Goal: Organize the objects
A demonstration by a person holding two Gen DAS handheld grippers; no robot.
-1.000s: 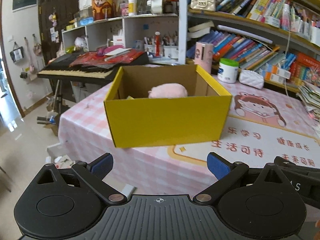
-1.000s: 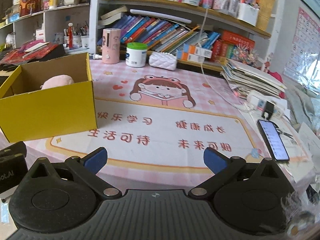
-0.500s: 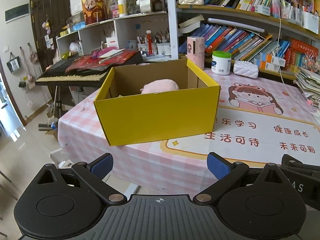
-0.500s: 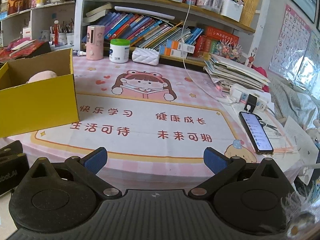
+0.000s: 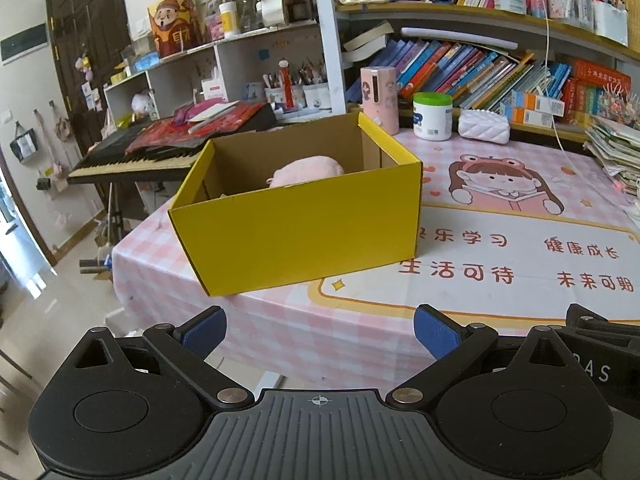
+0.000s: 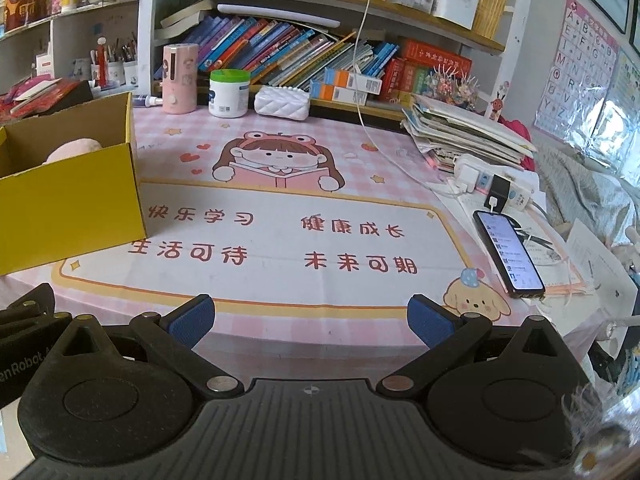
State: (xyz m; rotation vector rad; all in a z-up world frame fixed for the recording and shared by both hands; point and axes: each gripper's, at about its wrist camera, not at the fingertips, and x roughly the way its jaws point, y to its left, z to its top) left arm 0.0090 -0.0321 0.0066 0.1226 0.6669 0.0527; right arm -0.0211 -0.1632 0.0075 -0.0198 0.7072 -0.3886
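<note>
Left gripper (image 5: 318, 330): spread wide, empty, held off the table's near edge.
Right gripper (image 6: 310, 320): spread wide, empty, over the near edge.
Yellow box (image 5: 304, 228): open-topped, on the table's (image 5: 500, 224) left end.
Pink plush toy (image 5: 306, 171): inside the box, partly hidden by its front wall.
Phone (image 6: 508, 252): flat at the table's right side, screen lit.

The yellow cardboard box (image 5: 304, 236) hid most of the pink plush toy (image 5: 308, 170); only its rounded top showed above the front wall, so its shape could not be told. In the right wrist view the box (image 6: 68, 208) was cut off by the left edge. The smartphone (image 6: 508, 252) screen was too small to read. The book spines (image 5: 460, 72) were too blurred to read.
</note>
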